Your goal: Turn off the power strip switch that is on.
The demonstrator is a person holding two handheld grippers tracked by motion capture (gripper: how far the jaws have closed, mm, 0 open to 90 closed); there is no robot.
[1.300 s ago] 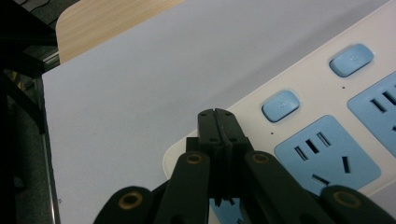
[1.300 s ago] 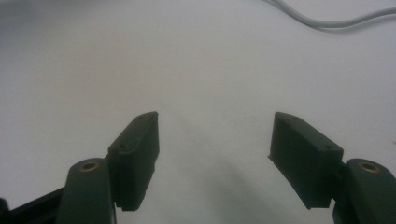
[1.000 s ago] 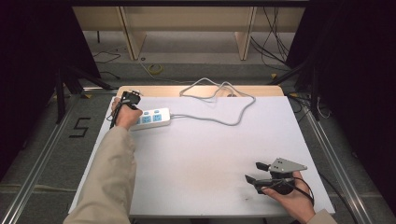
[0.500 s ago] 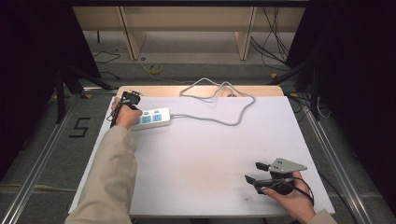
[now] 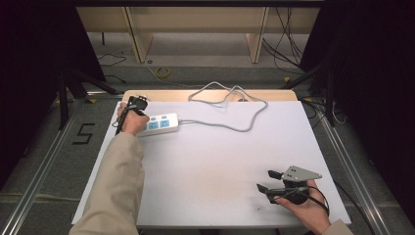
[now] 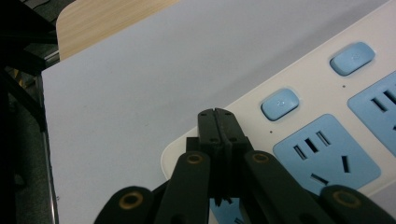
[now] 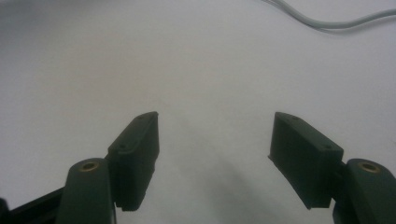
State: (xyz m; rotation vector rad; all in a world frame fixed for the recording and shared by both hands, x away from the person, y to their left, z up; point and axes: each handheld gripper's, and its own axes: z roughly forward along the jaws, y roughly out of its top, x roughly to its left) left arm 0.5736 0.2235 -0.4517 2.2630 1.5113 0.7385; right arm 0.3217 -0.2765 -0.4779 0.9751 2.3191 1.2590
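A white power strip (image 5: 159, 125) with blue sockets and blue switches lies at the table's far left; its grey cable (image 5: 230, 105) loops toward the back edge. My left gripper (image 5: 133, 108) sits at the strip's left end. In the left gripper view the jaws are pressed together, tips (image 6: 215, 114) over the strip's end (image 6: 327, 116), just left of a blue switch (image 6: 279, 103). My right gripper (image 5: 270, 180) rests near the front right corner. Its jaws stand wide apart over bare table in the right gripper view (image 7: 214, 140), nothing between them.
The white table top (image 5: 220, 161) stretches between the two hands. A wooden strip (image 5: 166, 94) runs along the back edge. A piece of the grey cable (image 7: 336, 18) crosses the top of the right gripper view. Metal rails flank the table on the floor.
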